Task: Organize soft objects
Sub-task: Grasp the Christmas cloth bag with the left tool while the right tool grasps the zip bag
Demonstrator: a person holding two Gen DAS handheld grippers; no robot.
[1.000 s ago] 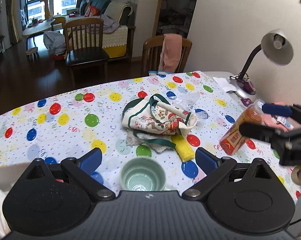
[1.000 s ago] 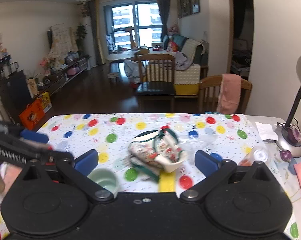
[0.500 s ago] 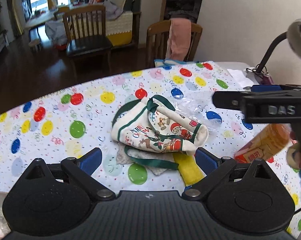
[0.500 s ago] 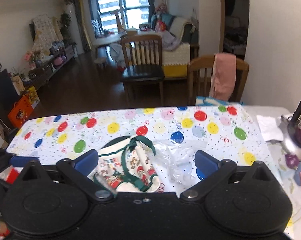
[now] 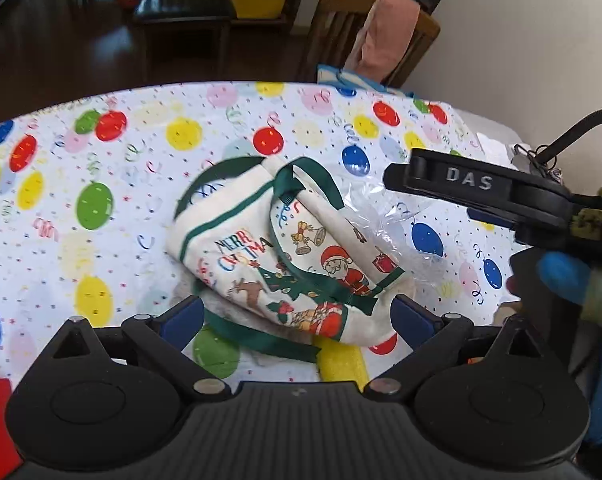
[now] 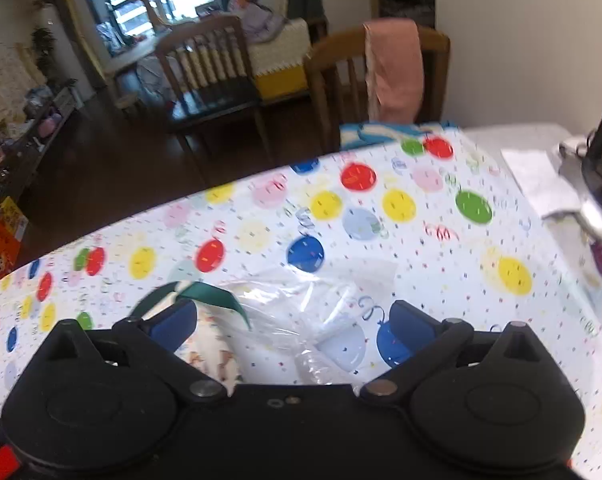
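A white Christmas-print cloth bag with green trim point(image 5: 289, 264) lies crumpled on the balloon-print tablecloth point(image 5: 101, 160). A yellow sponge point(image 5: 341, 360) and a grey cloth point(image 5: 237, 308) stick out from under it. A clear plastic bag point(image 5: 389, 216) lies at its right, also in the right wrist view point(image 6: 301, 312). My left gripper point(image 5: 297, 316) is open, low over the bag's near edge. My right gripper point(image 6: 293, 320) is open above the plastic bag and the bag's green strap point(image 6: 205, 294); its body point(image 5: 477, 192) shows in the left wrist view.
A desk lamp base point(image 6: 597, 168) and white paper point(image 6: 541, 176) sit at the table's right end. Two wooden chairs stand beyond the far edge, one point(image 6: 381, 76) draped with a pink towel. A blue-white cloth point(image 6: 385, 132) lies at the far edge.
Both grippers moved forward and down toward the bag. The green bowl and the orange packet dropped out of view. The right gripper now reaches over the plastic bag.
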